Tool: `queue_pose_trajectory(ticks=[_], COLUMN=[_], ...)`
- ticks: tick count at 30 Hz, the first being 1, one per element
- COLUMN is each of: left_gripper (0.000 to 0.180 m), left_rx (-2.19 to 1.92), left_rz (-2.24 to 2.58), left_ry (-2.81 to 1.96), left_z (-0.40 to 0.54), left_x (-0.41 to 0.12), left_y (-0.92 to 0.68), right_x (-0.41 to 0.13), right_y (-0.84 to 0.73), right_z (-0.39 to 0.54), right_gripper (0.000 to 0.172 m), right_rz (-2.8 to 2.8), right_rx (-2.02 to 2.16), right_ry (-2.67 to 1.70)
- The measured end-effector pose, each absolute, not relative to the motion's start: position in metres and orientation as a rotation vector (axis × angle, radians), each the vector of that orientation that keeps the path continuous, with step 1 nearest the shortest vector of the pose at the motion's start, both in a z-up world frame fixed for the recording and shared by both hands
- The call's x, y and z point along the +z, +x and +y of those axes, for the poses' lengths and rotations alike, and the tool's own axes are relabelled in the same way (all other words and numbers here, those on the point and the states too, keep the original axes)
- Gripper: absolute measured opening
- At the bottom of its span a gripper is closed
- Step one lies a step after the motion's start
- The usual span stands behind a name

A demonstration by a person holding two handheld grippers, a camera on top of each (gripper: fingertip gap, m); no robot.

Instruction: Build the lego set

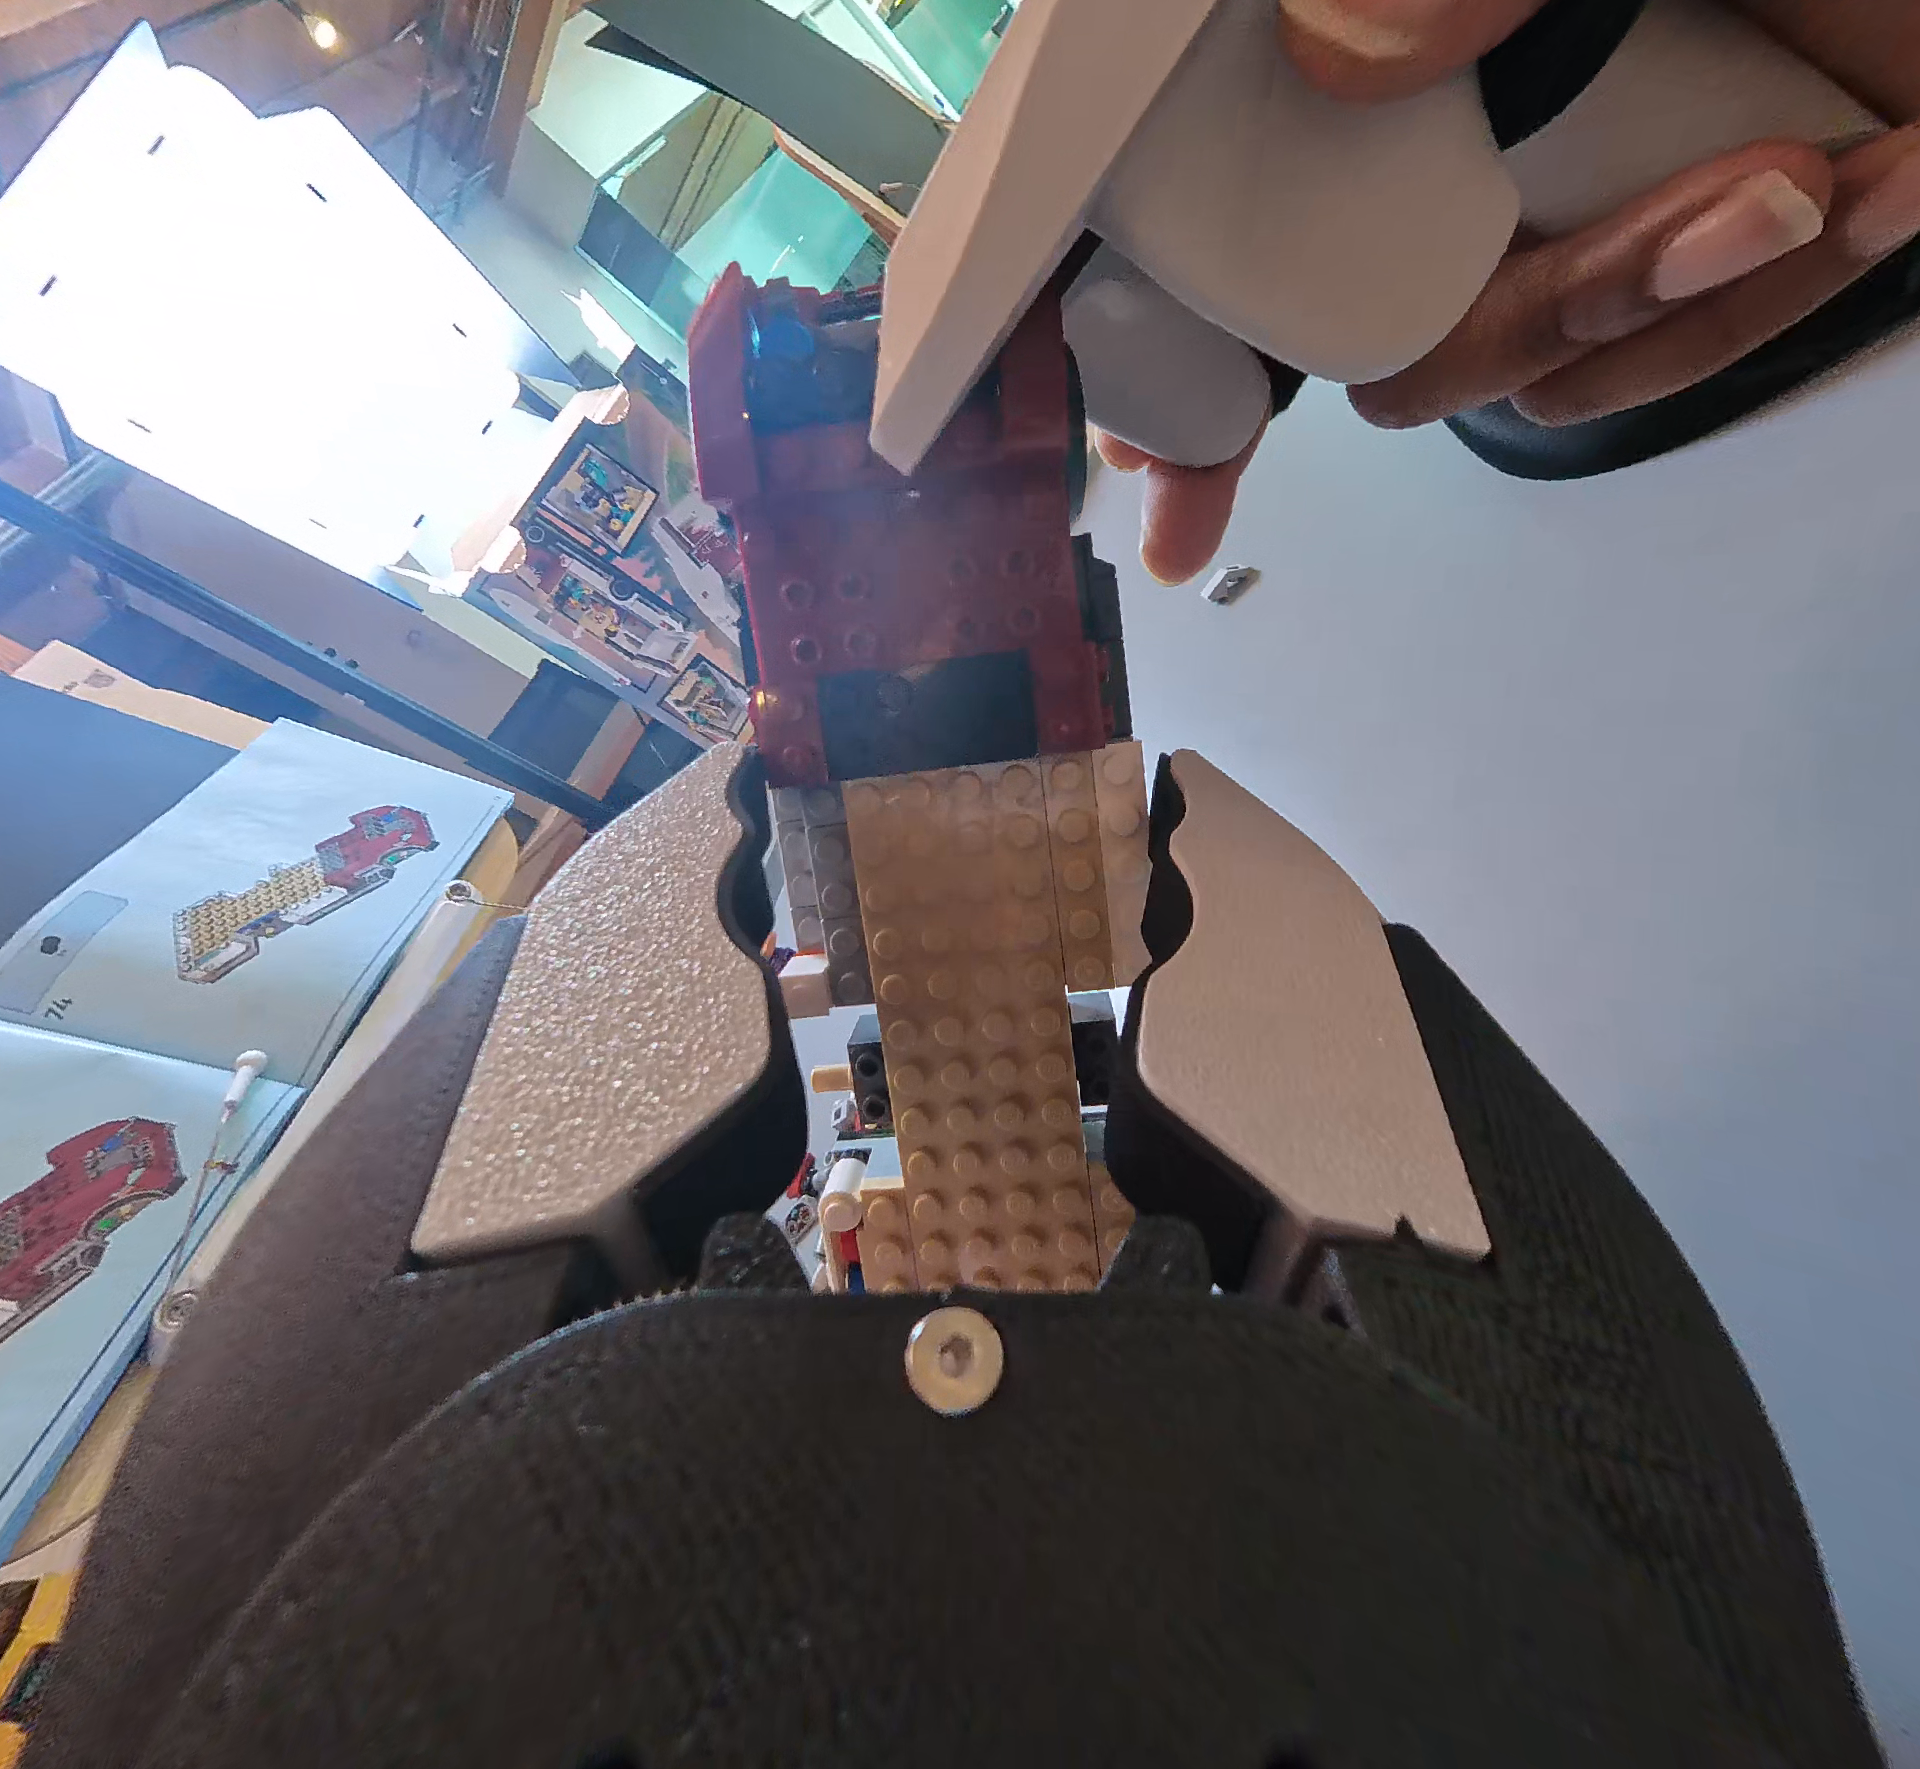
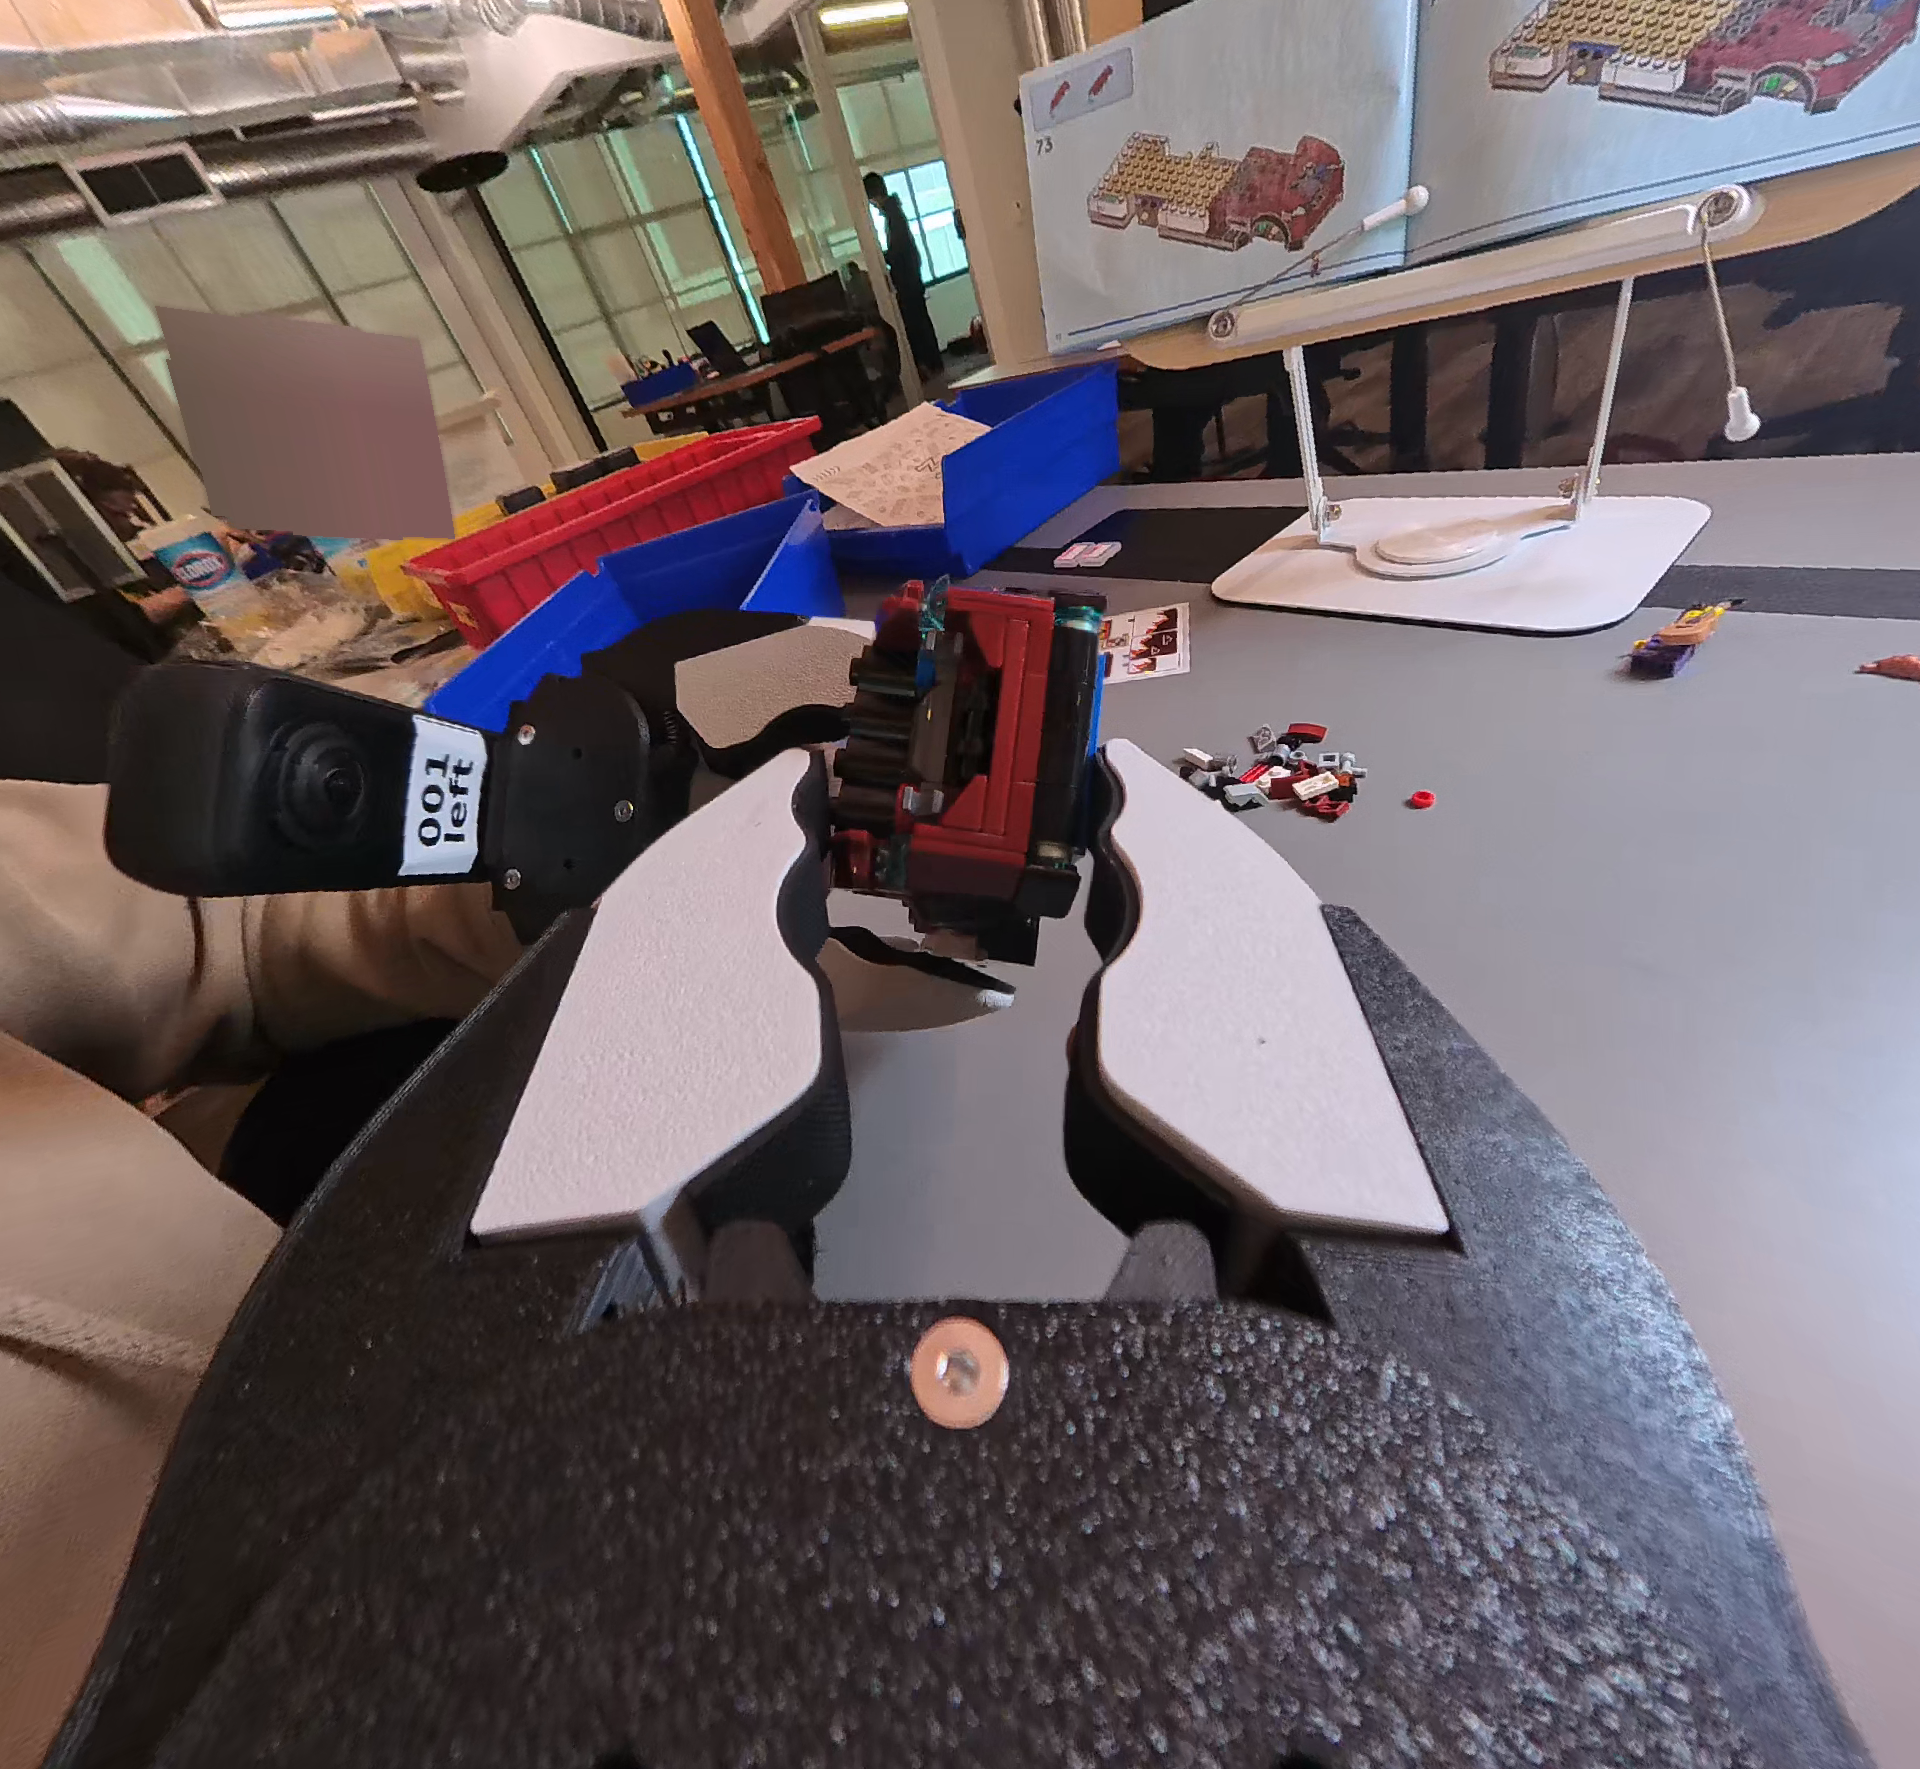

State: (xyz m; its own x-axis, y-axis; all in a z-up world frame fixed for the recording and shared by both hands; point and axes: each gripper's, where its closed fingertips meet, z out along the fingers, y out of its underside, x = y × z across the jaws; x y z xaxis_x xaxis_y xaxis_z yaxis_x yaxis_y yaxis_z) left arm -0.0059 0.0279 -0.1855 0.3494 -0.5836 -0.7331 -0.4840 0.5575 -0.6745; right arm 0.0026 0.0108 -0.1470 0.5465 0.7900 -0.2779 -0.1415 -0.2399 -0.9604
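Scanning the right wrist view from the left edge, we see the left gripper (image 2: 821, 711) reaching in at mid-left, its fingers closed on the rear of the brick model (image 2: 966, 763), which hangs above the grey table (image 2: 1558, 992) at the centre of the frame. Our right gripper (image 2: 956, 826) pinches the dark red front end of the same model, a pad pressed to each side. In the left wrist view the tan studded deck (image 1: 977, 992) fills the gap between the left fingers (image 1: 644, 971) at lower centre, and both pads appear to bear on its edges. With two grips on one snapped-together build, we judge the main risk to be bending or twisting: any slight turn of one hand against the other could split the red section from the tan one. Squeezing harder could pop small side pieces off. Further right, the loose brick pile (image 2: 1288, 774) and a red stud (image 2: 1421, 798) lie on the table; a fallen piece would land among them. At upper right the open booklet (image 2: 1455, 78) sits on its white stand (image 2: 1455, 556), well apart.
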Motion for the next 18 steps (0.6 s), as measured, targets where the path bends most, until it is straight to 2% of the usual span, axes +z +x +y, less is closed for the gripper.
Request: queue_pose_trajectory(ticks=[2,4,6,9,18], left_gripper=[0.071,0.071,0.071,0.071,0.071], left_rx=[-0.073,-0.067,-0.048,-0.041,-0.009], left_rz=[1.272,1.269,1.280,1.284,1.288], left_ry=[-1.048,-1.044,-1.031,-1.027,-1.064], left_z=[0.028,0.028,0.028,0.025,0.024], left_x=[-0.184,-0.183,-0.184,-0.184,-0.181], left_y=[-0.007,-0.007,-0.006,-0.005,-0.004], right_x=[-0.146,-0.146,-0.144,-0.141,-0.135], right_y=[0.003,0.001,0.001,0.003,0.004], right_z=[0.011,0.011,0.013,0.015,0.014], right_gripper=[0.048,0.059,0.062,0.049,0.049], right_rz=[-0.578,-0.591,-0.582,-0.557,-0.505], right_rx=[0.926,0.893,0.878,0.896,0.886], right_ry=[-1.584,-1.587,-1.582,-1.563,-1.472])
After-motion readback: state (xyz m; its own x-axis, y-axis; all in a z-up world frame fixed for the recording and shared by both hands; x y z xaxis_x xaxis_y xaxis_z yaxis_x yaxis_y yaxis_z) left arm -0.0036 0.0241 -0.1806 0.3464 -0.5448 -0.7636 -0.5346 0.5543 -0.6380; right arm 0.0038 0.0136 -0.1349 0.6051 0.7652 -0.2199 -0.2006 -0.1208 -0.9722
